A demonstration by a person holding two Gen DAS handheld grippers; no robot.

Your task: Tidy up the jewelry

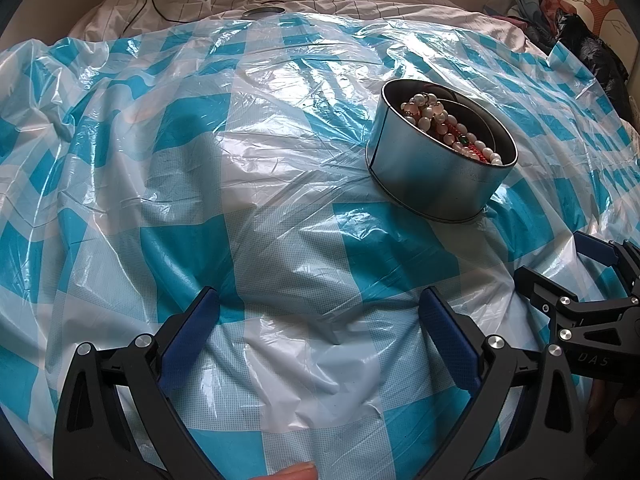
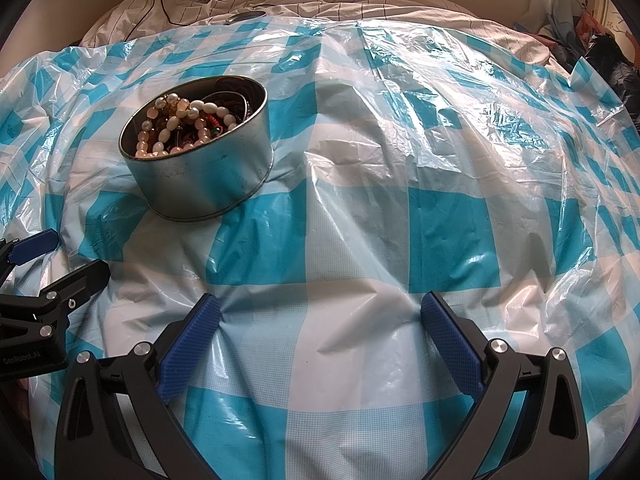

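Looking across from the left, I count two grippers, one tin and one checked sheet. My left gripper [image 1: 320,300] hangs low over the blue-and-white checked plastic sheet [image 1: 200,200], its jaws spread wide with nothing between them; each of its two fingers carries one blue pad [image 1: 448,336]. A fingertip of the person [image 1: 296,472] shows at the bottom edge of the left wrist view.

Next comes the single round metal tin [image 2: 208,176], standing upright on the sheet, ahead of both grippers and roughly between them: right of centre in the left view, left of centre in the right view. The jewelry [image 2: 184,128] lies piled inside it, a tangle of pale bead strands with some red and one green bead; I cannot count the strands. No lid is on the tin.

My right gripper [image 2: 320,304] is just beside the left one, jaws likewise spread and empty, tips close to the sheet. The sheet covers a bed [image 2: 320,4] with striped white linen. At the far edge of the sheet lies one round metal disc [image 2: 246,17], well apart from the tin, with one dark cable [image 2: 160,0] trailing near it.
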